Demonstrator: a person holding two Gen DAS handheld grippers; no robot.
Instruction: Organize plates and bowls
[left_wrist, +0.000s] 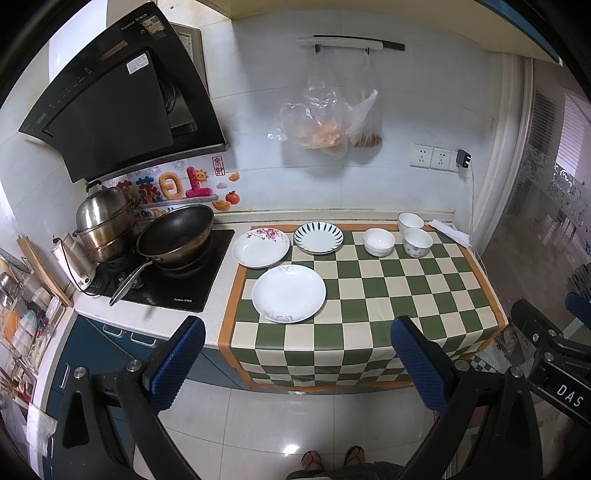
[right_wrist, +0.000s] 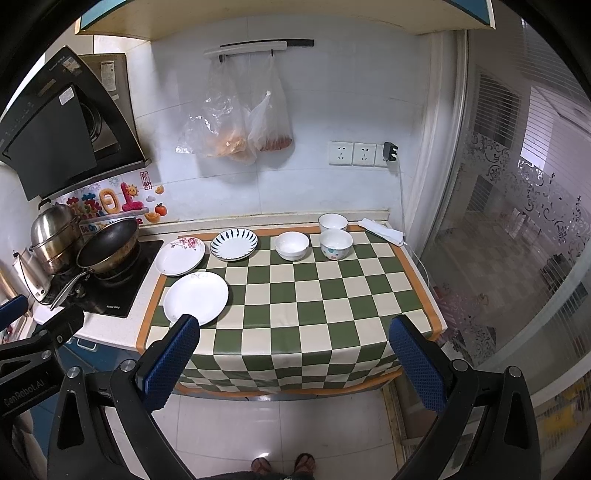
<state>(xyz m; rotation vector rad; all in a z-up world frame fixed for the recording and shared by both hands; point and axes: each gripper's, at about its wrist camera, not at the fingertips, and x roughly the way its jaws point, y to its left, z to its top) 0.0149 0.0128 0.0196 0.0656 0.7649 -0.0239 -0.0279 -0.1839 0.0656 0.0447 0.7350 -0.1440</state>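
Note:
Three plates lie on the green checked cloth (left_wrist: 388, 295): a large white plate (left_wrist: 289, 293) (right_wrist: 195, 298) at the front left, a floral plate (left_wrist: 260, 247) (right_wrist: 180, 256) behind it, and a blue-striped plate (left_wrist: 318, 237) (right_wrist: 234, 244). Three bowls stand at the back right: a plain white bowl (left_wrist: 378, 242) (right_wrist: 291, 245), a spotted bowl (left_wrist: 417, 242) (right_wrist: 335, 244) and a white bowl (left_wrist: 410, 222) (right_wrist: 332, 222) by the wall. My left gripper (left_wrist: 299, 363) and right gripper (right_wrist: 295, 363) are both open and empty, held back from the counter's front edge above the floor.
A stove (left_wrist: 177, 280) with a wok (left_wrist: 175, 236), a steel pot (left_wrist: 103, 221) and a kettle (left_wrist: 74, 262) is to the left. Plastic bags (left_wrist: 325, 122) hang on the wall. A folded white cloth (left_wrist: 448, 230) lies at the back right. A glass door (right_wrist: 517, 221) is to the right.

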